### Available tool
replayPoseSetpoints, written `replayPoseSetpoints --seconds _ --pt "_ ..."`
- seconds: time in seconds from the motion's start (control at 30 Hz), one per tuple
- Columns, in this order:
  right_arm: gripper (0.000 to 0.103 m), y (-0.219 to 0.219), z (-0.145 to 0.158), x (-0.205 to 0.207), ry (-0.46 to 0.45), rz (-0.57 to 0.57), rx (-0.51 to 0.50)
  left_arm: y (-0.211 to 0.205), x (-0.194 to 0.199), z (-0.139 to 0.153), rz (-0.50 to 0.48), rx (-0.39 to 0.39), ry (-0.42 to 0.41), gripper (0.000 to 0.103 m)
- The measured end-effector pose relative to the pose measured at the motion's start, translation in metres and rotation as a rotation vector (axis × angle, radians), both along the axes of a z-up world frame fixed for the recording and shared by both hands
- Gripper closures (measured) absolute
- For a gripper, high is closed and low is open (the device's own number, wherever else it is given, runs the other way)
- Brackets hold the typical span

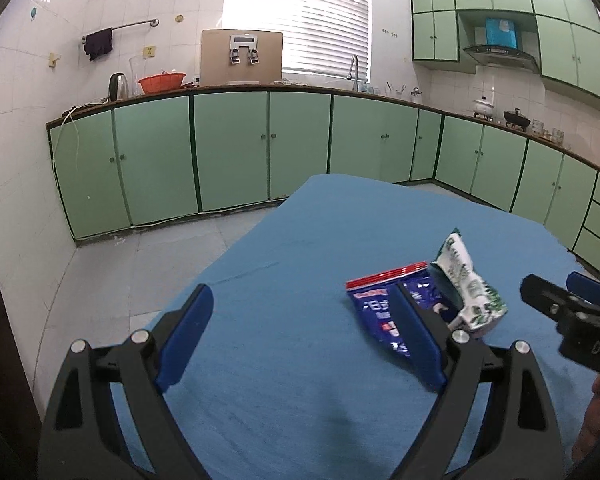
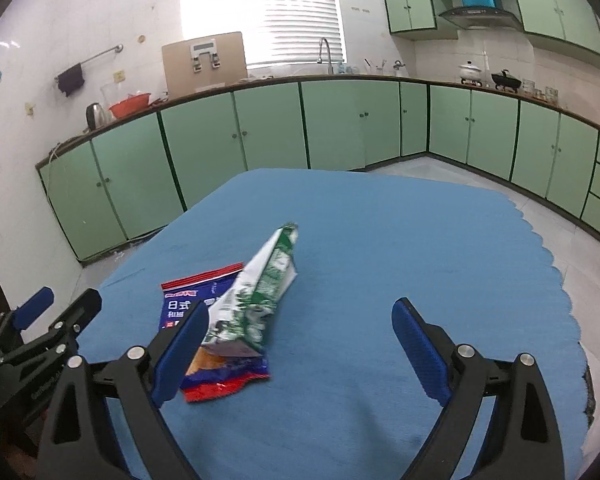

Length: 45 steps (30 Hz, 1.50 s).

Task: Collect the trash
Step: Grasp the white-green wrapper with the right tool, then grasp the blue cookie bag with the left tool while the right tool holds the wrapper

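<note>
A round table covered with a blue cloth (image 2: pixel 380 240) is seen in a kitchen lined with pale green cabinet doors (image 1: pixel 228 148). Two pieces of trash lie on the cloth, touching each other: a flat blue plastic wrapper with red sealed ends and white print (image 2: pixel 224 376), and a crumpled white-and-green printed packet (image 2: pixel 260 292) that is laid partly over it. In the left wrist view, the blue wrapper (image 1: pixel 374 308) is found at about 2 o'clock from the centre, partly hidden behind the right-hand blue pad, and the white-and-green packet (image 1: pixel 468 284) just beyond it toward 3 o'clock. The left gripper (image 1: pixel 300 300) is held spread wide above the cloth, with only bare cloth between its pads and nothing gripped. In the right wrist view, both pieces are placed at about 8 o'clock, beside and partly behind the left-hand pad. The right gripper (image 2: pixel 300 320) is likewise spread wide over the cloth, and nothing is clasped; whether its pad touches the packet cannot be told. Each gripper is caught at the edge of the other's view, at 3 o'clock and 8 o'clock respectively.
</note>
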State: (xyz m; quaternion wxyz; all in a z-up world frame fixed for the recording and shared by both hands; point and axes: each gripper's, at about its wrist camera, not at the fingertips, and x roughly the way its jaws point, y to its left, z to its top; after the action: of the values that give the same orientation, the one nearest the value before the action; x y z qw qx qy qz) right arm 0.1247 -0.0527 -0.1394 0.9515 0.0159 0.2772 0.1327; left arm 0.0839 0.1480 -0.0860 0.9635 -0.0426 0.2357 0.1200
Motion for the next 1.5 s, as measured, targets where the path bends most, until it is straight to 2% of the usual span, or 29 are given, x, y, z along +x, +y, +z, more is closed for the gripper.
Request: replayPoseSetpoints --seconds 0.23,0.33,0.5,0.6,0.67,0.7,0.93,1.03,1.17,1.33,1.5 --pt "0.012 0.032 -0.01 0.003 0.031 0.012 -0.044 0.013 0.001 -0.006 -0.012 0.019 -0.005 0.017" --pt "0.012 0.044 -0.014 0.006 0.039 0.012 -0.083 0.019 0.002 -0.006 -0.008 0.003 -0.008 0.017" --pt "0.012 0.052 -0.021 0.023 0.103 -0.01 -0.106 0.022 0.002 -0.009 0.0 -0.01 -0.011 0.017" --pt "0.023 0.05 -0.023 0.031 0.131 -0.007 -0.085 0.025 0.003 -0.01 0.003 -0.009 -0.012 0.017" --pt "0.04 0.047 -0.024 0.033 0.146 0.003 -0.071 0.026 0.005 -0.01 0.004 -0.01 -0.01 0.017" --pt "0.045 0.046 -0.025 0.035 0.159 0.013 -0.062 0.027 0.004 -0.012 0.004 -0.011 -0.009 0.017" --pt "0.047 0.028 -0.024 0.033 0.177 0.017 -0.007 0.016 0.008 -0.014 -0.025 -0.024 0.003 0.017" --pt "0.056 0.018 -0.023 0.032 0.18 0.024 -0.003 0.004 0.009 -0.016 -0.059 -0.052 0.015 0.017" --pt "0.056 -0.009 -0.019 0.029 0.181 0.003 0.004 -0.024 0.01 -0.023 -0.118 -0.097 0.04 0.017" --pt "0.056 -0.045 -0.014 0.023 0.161 -0.05 0.014 -0.059 0.012 -0.036 -0.175 -0.095 0.075 0.018" --pt "0.056 -0.075 -0.008 0.015 0.129 -0.091 0.015 -0.076 0.023 -0.046 -0.197 -0.108 0.118 0.02"
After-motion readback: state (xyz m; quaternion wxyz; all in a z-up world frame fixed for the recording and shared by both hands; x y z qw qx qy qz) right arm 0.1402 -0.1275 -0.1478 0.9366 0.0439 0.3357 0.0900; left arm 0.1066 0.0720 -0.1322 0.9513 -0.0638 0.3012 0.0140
